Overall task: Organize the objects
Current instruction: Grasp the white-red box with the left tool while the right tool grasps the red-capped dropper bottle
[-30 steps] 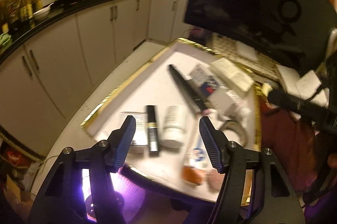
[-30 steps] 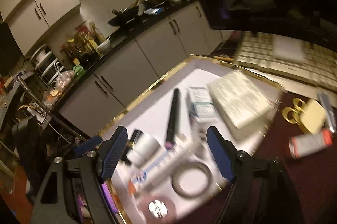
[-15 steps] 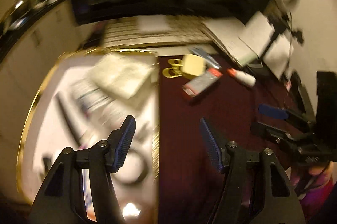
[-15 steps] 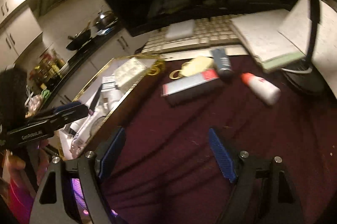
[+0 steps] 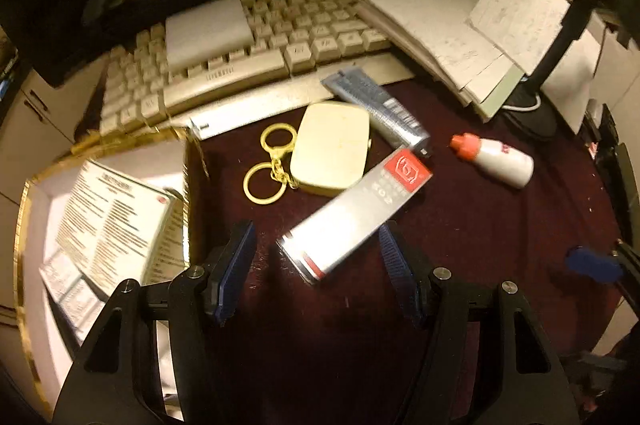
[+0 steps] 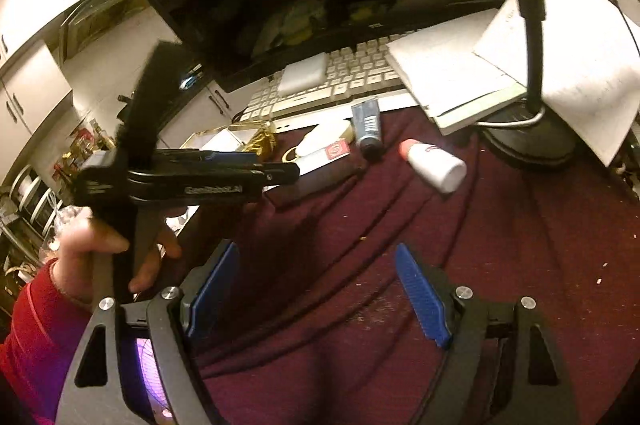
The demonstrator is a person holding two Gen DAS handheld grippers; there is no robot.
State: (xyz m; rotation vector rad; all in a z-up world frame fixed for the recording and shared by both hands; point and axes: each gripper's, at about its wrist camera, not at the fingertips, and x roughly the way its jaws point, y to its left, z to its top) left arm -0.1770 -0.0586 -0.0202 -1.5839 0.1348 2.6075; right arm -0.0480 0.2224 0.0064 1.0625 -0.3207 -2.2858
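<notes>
The desk has a dark red cloth on it, and it lies under both grippers. Far ahead of the left gripper sits a pale keyboard. To the left of that gripper is a white tray with a gold rim, and a printed leaflet lies in it.

The long silver box has a red end with a white badge. Its near end lies right between the left gripper's blue fingers, a bit in front of the tips. The fingers stand wide apart and do not touch it, so this gripper holds nothing. The box lies flat and slanted, with the red end pointing away and to the right.

Just past the box is a cream case with rounded corners. Two gold rings on a little chain hang off its left side. A blue-grey tube lies behind the case and slants away to the left. A small white bottle with a red cap lies on its side, off to the right, with its cap pointing left.

The right gripper is wide open too, with only the red cloth between its fingers. All these things are well ahead of it.
</notes>
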